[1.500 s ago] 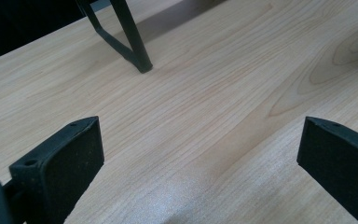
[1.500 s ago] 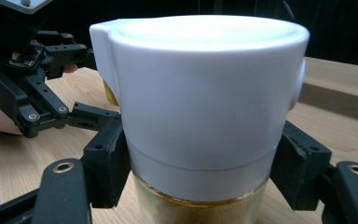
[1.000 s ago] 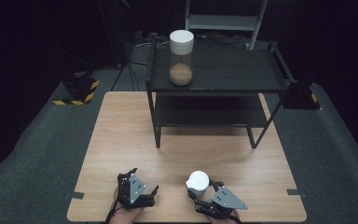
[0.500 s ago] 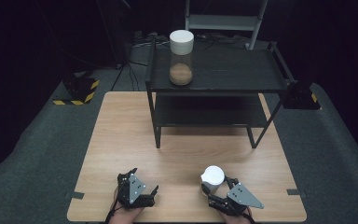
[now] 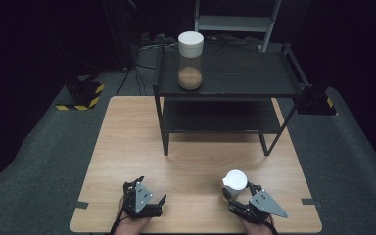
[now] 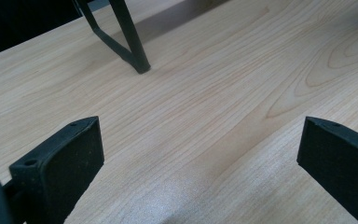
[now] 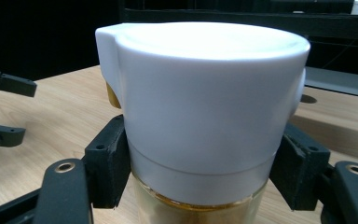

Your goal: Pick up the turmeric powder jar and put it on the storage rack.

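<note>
**Right gripper clamped on white-lidded jar near the table's front edge**

My right gripper [image 5: 236, 193] is clamped on the white-lidded jar [image 5: 235, 181]; in the right gripper view both pads press the jar [image 7: 200, 126] just below the lid's rim, glass and amber contents showing underneath. In the high view the jar sits at about 5 o'clock on the table [image 5: 142, 132], close to the front edge and some way in from the right edge.

My left gripper [image 5: 149, 205] sits at about 7 o'clock, near the front edge, jaws spread apart with bare wood between them in the left gripper view. The two grippers are well apart from each other.

Black shelf rack [image 5: 225, 81] stands at 12 o'clock, its front legs planted about mid-table; one leg foot [image 6: 140, 65] shows ahead of my left gripper. A second jar [image 5: 190, 61], white lid, brown contents, stands on the rack's top shelf toward its left end.

Open wood runs from the grippers up to the rack's legs, and along 9 o'clock beside the rack.
</note>
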Demonstrator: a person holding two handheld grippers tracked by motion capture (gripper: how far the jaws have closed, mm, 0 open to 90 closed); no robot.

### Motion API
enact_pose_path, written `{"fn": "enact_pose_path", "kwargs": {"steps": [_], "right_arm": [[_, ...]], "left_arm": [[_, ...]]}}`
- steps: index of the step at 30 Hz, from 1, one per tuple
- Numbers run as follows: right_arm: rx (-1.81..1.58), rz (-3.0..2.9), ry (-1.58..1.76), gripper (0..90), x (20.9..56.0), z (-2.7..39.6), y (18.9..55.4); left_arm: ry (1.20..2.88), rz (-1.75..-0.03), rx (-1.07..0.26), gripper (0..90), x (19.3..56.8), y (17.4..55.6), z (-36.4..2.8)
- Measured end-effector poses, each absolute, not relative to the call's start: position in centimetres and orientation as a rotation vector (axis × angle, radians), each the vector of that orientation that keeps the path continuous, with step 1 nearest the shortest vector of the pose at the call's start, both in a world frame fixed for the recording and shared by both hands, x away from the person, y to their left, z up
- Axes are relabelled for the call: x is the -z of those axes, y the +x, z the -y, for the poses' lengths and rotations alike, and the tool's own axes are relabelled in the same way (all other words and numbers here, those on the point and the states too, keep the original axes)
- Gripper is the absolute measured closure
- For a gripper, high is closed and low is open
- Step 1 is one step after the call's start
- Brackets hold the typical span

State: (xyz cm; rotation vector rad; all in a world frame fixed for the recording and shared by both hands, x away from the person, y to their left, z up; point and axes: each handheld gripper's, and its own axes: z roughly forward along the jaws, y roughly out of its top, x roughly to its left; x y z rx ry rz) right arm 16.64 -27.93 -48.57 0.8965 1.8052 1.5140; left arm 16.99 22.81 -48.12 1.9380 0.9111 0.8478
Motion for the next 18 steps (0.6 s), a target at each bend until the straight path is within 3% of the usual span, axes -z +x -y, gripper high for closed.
{"fn": "enact_pose_path", "kwargs": {"steps": [18], "right_arm": [[-1.517, -1.732, 0.938, 30.0, 47.5, 29.0, 16.7]], "left_arm": [[1.940, -0.908, -0.845, 0.7, 48.1, 17.1, -22.8]]}}
